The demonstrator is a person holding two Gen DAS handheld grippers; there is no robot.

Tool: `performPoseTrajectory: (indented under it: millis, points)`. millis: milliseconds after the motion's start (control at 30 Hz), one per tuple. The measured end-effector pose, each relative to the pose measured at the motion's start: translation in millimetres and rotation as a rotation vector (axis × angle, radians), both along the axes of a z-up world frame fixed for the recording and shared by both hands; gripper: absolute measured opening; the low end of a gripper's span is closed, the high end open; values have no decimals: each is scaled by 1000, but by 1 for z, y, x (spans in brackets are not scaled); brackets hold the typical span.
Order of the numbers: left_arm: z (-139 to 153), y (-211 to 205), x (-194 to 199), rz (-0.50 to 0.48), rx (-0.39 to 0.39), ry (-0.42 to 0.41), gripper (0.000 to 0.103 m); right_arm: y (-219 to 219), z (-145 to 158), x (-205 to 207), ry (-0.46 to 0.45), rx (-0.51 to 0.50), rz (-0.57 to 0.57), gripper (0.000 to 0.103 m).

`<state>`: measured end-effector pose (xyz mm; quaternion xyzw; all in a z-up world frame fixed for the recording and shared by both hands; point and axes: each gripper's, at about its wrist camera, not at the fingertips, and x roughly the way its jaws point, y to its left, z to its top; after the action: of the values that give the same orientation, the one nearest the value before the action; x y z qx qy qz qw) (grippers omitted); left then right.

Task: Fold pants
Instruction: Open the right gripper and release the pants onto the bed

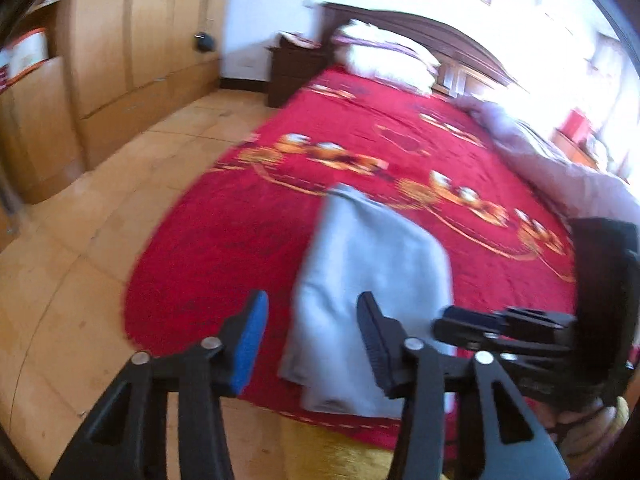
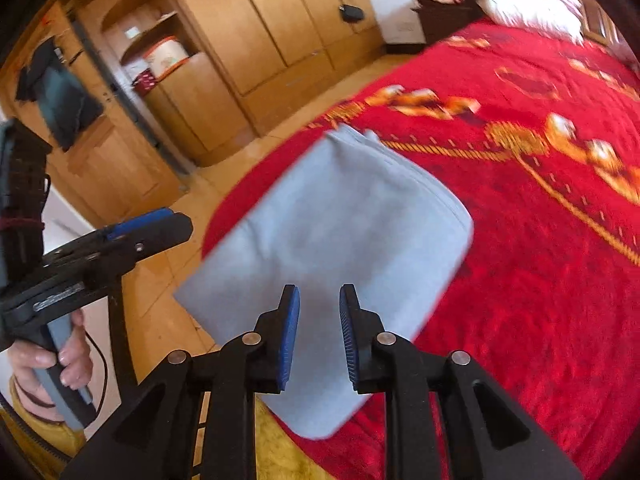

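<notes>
Now, left claw (image 1: 312, 340) and right claw (image 2: 319, 336) parted, empty, above folded pants (image 2: 332, 248).

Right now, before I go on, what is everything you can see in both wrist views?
pants: one, light grey-blue, folded, near edge of the bed
bedspread: one, red with gold pattern, covering the bed
pillows: white stack, at the headboard end
headboard: one, dark wood, far end of the bed
nightstand: one, dark brown, beside the bed
wardrobe: light wood, along the wall
blanket: pale pink, bunched on the bed's far side
floor: tan tiles
left gripper: black, blue pads, open, above the pants, holding nothing
right gripper: black, blue pads, open, above the pants, holding nothing
left hand: gripping the handle
</notes>
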<state>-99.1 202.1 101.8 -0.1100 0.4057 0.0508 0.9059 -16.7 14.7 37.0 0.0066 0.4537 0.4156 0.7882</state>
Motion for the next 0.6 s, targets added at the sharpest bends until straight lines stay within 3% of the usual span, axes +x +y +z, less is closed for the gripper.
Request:
performPoseTrajectory:
  millis: [133, 333, 467, 600]
  points:
    - [-17, -20, 10, -67, 12, 61, 33, -6, -6, 0, 19, -1, -16, 22]
    - [-61, -9, 16, -12, 12, 185, 29, -8, -20, 3, 35, -14, -7, 22]
    - [-68, 6, 11, 10, -80, 179, 29, -8, -27, 5, 52, -18, 1, 22]
    - [-64, 6, 11, 6, -78, 179, 29, -10, -15, 9, 9, -16, -25, 22]
